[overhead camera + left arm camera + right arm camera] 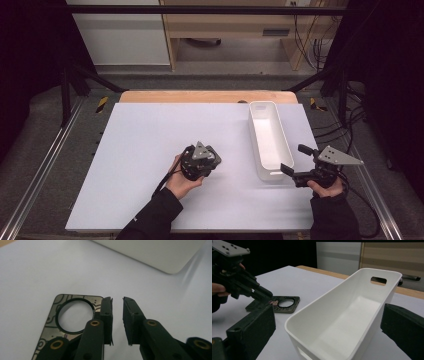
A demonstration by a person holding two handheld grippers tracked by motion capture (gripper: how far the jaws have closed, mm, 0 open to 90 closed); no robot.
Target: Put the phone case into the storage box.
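**Dark plate on the mat, left jaws slightly parted above it**

The flat dark plate (75, 317), etched with fine lines and pierced by a round hole, lay on the white mat (150, 135) near the middle of the table, a little to the left of the white bin (267, 140). The left gripper (117, 320) hung just over the plate's right edge with its jaws parted by a narrow gap and nothing between them; I saw no pad pressing on the plate. The right gripper (324, 335) stood wide open at the near end of the bin, one jaw to either side of the bin's near wall without clamping it.

To my eye, if the plate was meant for the bin, a thin piece lying flat would be hard to pinch from above. Better to bring one pad under an edge, or tip the plate up first, then close squarely across its thickness.

The mat covered a pale wooden tabletop (200, 96). Beyond it stood light cabinets (225, 30), with cables (312, 45) hanging at the right and dark curtains to both sides.
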